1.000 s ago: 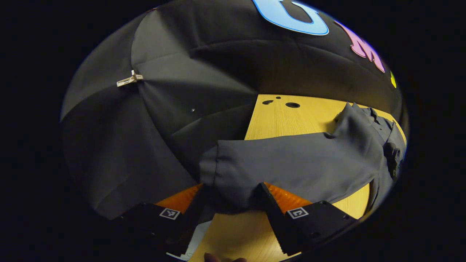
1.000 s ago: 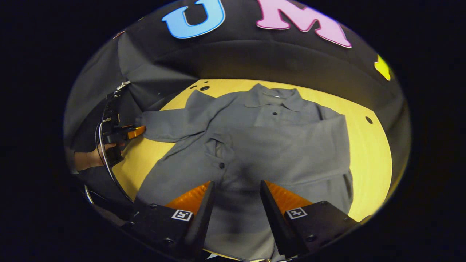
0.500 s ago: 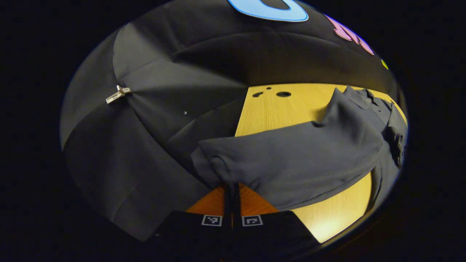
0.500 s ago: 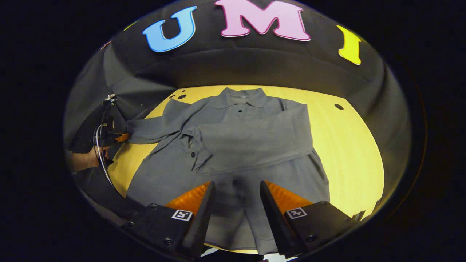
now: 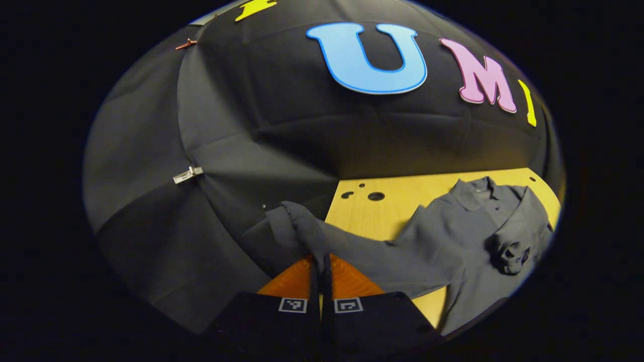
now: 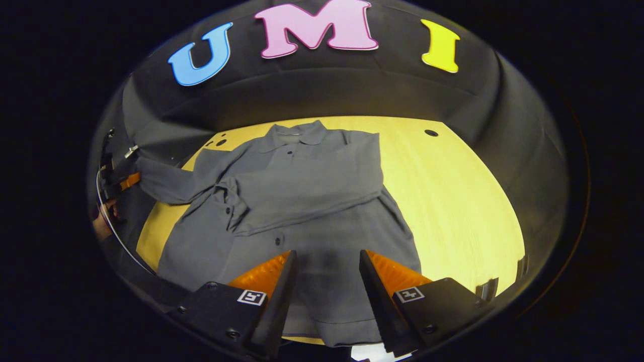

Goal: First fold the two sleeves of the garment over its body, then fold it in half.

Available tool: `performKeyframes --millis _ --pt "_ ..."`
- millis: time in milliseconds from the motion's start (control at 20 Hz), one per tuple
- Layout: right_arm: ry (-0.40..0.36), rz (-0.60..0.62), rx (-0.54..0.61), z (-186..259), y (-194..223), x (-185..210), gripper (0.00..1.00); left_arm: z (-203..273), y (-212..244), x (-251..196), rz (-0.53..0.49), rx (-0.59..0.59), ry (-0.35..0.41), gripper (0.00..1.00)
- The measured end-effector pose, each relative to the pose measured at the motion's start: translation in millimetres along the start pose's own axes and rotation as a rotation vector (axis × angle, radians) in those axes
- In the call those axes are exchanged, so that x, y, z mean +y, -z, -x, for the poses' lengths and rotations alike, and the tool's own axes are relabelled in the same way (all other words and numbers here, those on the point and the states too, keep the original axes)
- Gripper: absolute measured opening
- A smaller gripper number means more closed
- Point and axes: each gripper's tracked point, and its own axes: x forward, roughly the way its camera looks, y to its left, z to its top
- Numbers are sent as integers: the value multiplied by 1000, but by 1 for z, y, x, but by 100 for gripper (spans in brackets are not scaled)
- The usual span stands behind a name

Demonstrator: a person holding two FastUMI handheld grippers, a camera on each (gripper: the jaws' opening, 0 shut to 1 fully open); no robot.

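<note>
Both left tongs [image 5: 320,261] pinch the grey cloth sleeve [image 5: 352,246]; right tongs [image 6: 327,261] gape.

Dim booth, fisheye warp, edges v. dark.

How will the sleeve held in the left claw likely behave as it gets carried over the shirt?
Probably floppy: the sleeve sags between the shut left claw and the shirt. It likely trails and wrinkles, since its cuff bunches at the grip. It should stay flat once laid down, as the other sleeve does across the chest.
</note>
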Motion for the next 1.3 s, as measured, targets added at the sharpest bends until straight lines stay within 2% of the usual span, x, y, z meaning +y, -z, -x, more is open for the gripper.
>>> performKeyframes --millis 150,350,550,750,1050,1300 --pt "17 -25 6 -1 5 -16 77 22 -31 -27 8 -52 37 5" --pt "10 -57 6 -7 5 -24 78 52 -66 -77 10 -99 126 5" --pt "2 -80 2 -9 2 -38 83 64 -80 -138 -52 -132 216 5" --pt "8 -120 5 -15 4 -56 83 77 -90 -207 -95 -155 320 5" --pt "41 -184 26 -12 14 -94 83 89 -86 -304 -165 -150 463 5" --pt "89 -224 34 -2 26 -131 83 85 -53 -375 -216 -91 548 5"
